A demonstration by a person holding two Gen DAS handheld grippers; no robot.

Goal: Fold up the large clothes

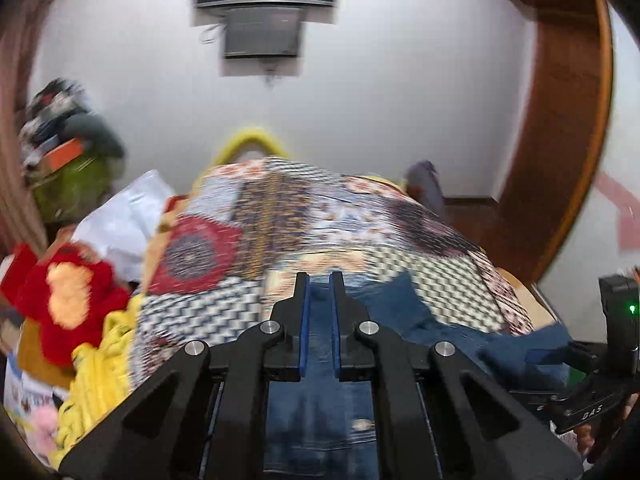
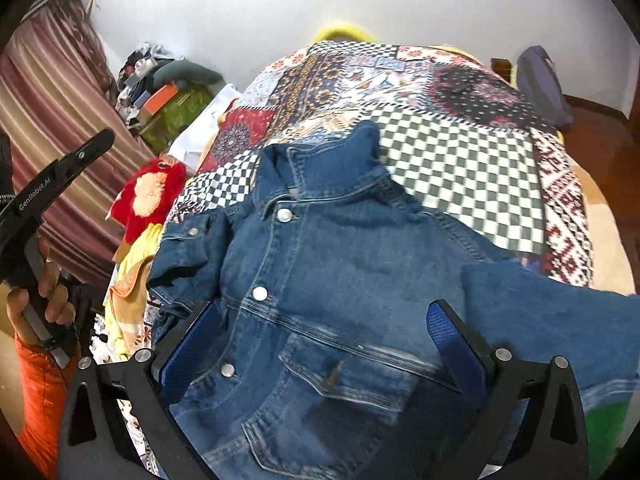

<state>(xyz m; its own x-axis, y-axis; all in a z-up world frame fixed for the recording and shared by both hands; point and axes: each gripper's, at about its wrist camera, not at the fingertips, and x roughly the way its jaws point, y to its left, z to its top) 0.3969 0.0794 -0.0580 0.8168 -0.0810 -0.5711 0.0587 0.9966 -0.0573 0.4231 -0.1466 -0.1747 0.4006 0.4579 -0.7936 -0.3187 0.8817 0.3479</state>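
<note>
the denim jacket (image 2: 320, 280) is spread on the patchwork bed cover (image 2: 460, 168). the left tongs (image 1: 319, 280) are clamped on its denim; the right tongs (image 2: 324, 316) are held apart over it.

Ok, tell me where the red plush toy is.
The red plush toy lies at the left of the patchwork quilt, beside the denim jacket, in both wrist views.

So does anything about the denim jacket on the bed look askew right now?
Yes. The denim jacket lies crooked on the patchwork bedspread: collar rumpled upward, one sleeve bunched near the bed's edge, not flat for folding.
</note>
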